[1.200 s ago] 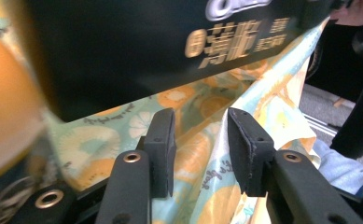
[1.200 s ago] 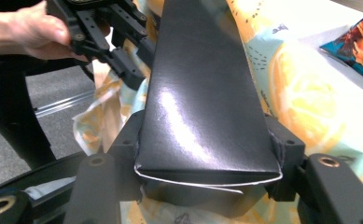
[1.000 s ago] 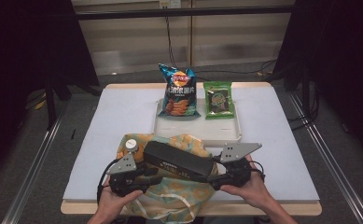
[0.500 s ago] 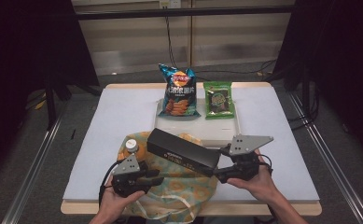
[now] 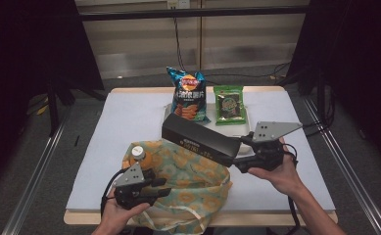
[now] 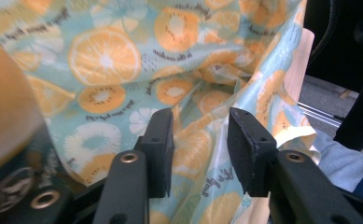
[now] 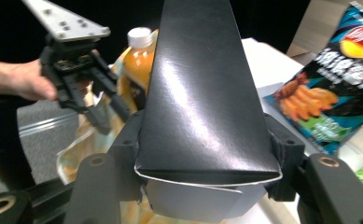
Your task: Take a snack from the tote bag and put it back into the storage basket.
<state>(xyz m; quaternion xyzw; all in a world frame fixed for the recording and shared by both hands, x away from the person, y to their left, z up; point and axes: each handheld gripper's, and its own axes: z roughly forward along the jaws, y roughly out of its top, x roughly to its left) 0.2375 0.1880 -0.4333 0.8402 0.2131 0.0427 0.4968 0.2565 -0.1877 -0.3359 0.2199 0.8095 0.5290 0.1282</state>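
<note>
Right gripper (image 5: 241,157) clamps one short end of the long black box (image 5: 200,139), jaws pressed on both side faces, so the box sticks out level over the table toward the fruit-print tote bag (image 5: 188,183); end grip leaves the far end free, looks meant for feeding it into the bag mouth. Left gripper (image 5: 156,188) sits at the bag's near edge; its jaws have just been opening a little, and in the left gripper view they stand apart with bag cloth (image 6: 202,116) bunched between, pads not clearly pinching it, likely there to hold the mouth up. Box: matte black carton, long and slim, small light print on the side, end flap slightly sprung in the right gripper view (image 7: 207,116). Orange drink bottle (image 5: 139,154) stands in the bag. Chips bag (image 5: 188,95) and green snack pack (image 5: 229,104) lie on the white tray (image 5: 244,128) behind, apart from the box.
</note>
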